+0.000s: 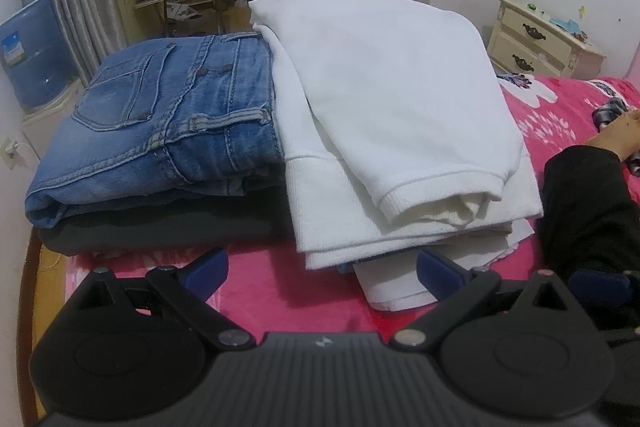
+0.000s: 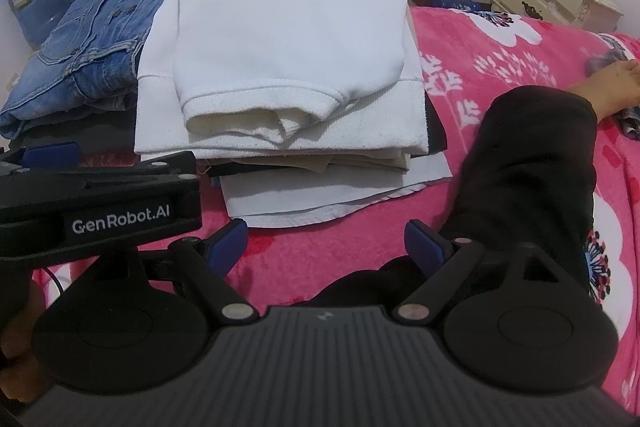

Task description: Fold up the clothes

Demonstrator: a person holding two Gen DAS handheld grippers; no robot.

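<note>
body: black gripper (image 2: 322, 245) | blue pads (image 2: 226, 245) | white "GenRobot.AI" lettering | black trouser leg (image 2: 532, 163)

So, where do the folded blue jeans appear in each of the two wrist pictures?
Left wrist view: the folded blue jeans fill the left middle, on top of a dark garment.
Right wrist view: the folded blue jeans sit at the upper left, partly covered by the white sweatshirt.
Shared landmark: the white sweatshirt, directly right of the jeans in both views.
</note>
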